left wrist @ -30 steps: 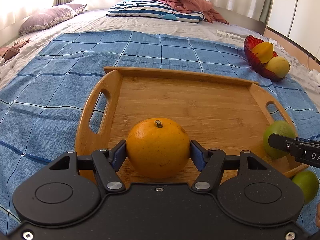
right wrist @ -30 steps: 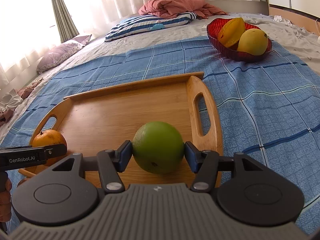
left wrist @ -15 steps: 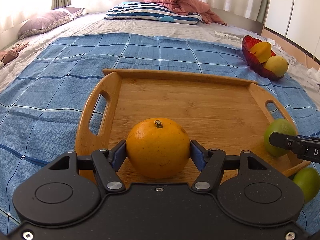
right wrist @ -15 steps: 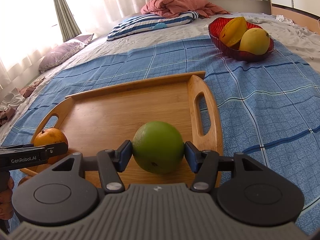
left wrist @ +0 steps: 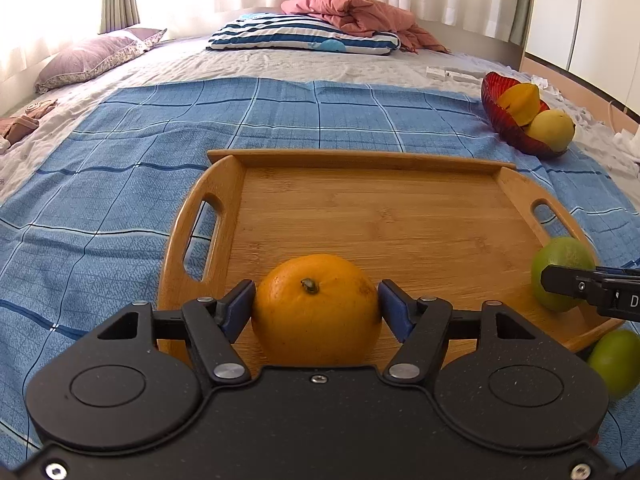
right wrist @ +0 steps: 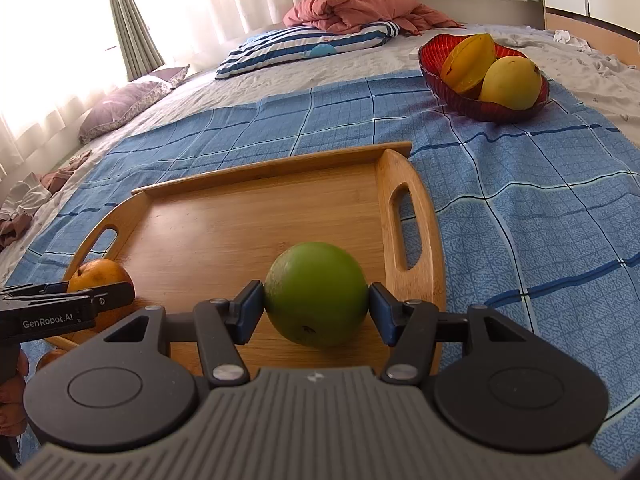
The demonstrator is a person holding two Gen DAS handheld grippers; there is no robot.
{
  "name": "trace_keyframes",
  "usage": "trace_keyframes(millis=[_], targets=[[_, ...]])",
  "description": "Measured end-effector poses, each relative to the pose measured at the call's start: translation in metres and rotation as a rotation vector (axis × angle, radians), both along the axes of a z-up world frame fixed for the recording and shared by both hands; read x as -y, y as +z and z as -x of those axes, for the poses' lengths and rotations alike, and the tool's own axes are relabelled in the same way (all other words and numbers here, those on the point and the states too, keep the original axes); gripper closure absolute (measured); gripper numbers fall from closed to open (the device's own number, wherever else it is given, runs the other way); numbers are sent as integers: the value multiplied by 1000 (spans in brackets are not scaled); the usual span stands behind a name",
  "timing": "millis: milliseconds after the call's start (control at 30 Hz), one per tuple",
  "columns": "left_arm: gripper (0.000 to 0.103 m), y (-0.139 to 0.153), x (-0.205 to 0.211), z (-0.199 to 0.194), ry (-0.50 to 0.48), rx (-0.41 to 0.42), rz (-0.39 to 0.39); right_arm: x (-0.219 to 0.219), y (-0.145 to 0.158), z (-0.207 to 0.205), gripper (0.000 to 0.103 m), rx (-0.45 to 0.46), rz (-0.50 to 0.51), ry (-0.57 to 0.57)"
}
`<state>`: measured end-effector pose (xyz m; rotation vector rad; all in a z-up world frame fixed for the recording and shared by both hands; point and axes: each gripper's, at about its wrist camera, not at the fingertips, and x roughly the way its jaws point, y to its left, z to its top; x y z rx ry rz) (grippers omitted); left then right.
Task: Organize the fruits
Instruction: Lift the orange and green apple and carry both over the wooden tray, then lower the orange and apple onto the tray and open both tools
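Note:
My left gripper (left wrist: 317, 308) is shut on an orange (left wrist: 316, 300) and holds it over the near left part of a wooden tray (left wrist: 380, 216). My right gripper (right wrist: 316, 306) is shut on a green round fruit (right wrist: 316, 288) over the tray's near right part (right wrist: 248, 216). In the left wrist view the green fruit (left wrist: 560, 256) shows at the right, behind the right gripper's finger. A second green fruit (left wrist: 614, 356) lies on the blue cloth just off the tray's near right corner. The orange also shows in the right wrist view (right wrist: 100, 276).
A red bowl (right wrist: 460, 92) with a yellow mango and a starfruit stands on the blue checked cloth (left wrist: 120, 200), far right. Pillows and a pink blanket (left wrist: 352, 12) lie at the head of the bed. Another orange fruit (right wrist: 50, 358) sits near the hand, lower left.
Both grippers have tilted slightly and moved a little forward over the tray, each with its fruit still held. The tray and bowl have not moved.

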<state>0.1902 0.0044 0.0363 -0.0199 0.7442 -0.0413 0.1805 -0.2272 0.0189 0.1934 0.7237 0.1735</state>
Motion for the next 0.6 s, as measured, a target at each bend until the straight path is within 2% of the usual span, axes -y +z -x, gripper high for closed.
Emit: trace_keyframes(millis=[133, 300, 433, 600], targets=[[36, 0, 1, 1, -6, 1, -15, -1, 0, 1, 42, 0, 9, 7], [25, 2, 4, 7, -13, 31, -36, 0, 1, 4, 40, 5, 8, 12], [19, 3, 4, 13, -19, 43, -23, 0, 1, 9, 40, 9, 8, 12], [17, 2, 3, 24, -20, 58, -9, 0, 1, 17, 40, 25, 17, 20]])
